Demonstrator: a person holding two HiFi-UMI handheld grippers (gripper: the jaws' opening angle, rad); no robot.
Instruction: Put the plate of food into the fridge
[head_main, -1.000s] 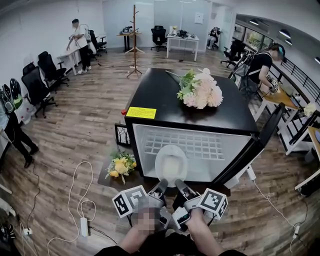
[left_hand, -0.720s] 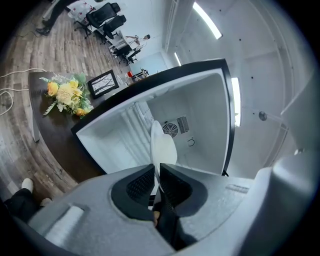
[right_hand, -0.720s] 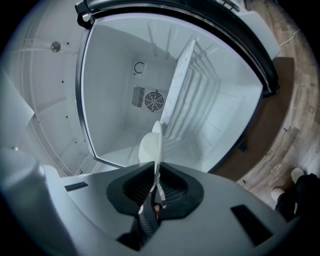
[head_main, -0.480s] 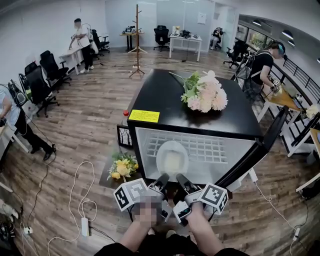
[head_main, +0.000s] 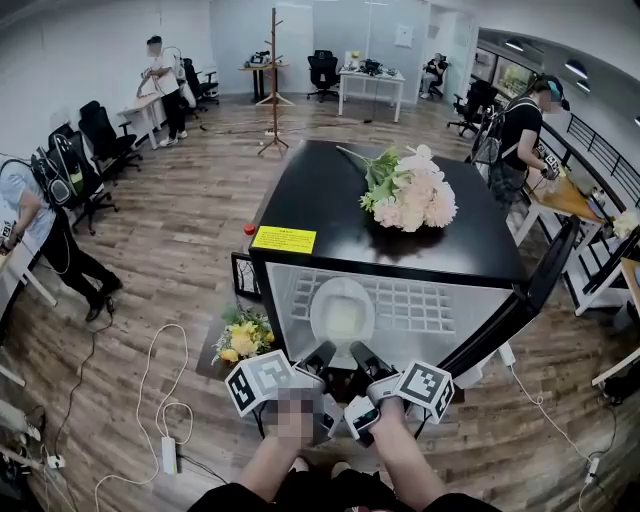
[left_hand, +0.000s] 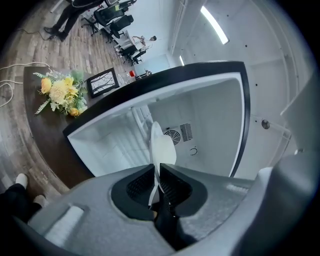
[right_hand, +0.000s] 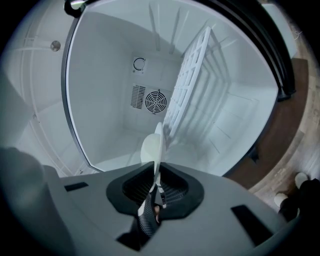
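A white plate hangs level at the mouth of the open black fridge, over its white inside. What lies on the plate I cannot make out. My left gripper is shut on the near rim from the left, and my right gripper is shut on it from the right. In the left gripper view the plate shows edge-on between the closed left gripper. The right gripper view has the plate edge-on too, in the right gripper, with the fan grille behind.
The fridge door stands open to the right. A white wire shelf lies inside. A pink bouquet rests on the fridge top. Yellow flowers and a picture frame sit at its left foot. Cables cross the floor.
Both grippers and the plate have moved forward, further into the fridge opening. A person at the far left has stepped into view.
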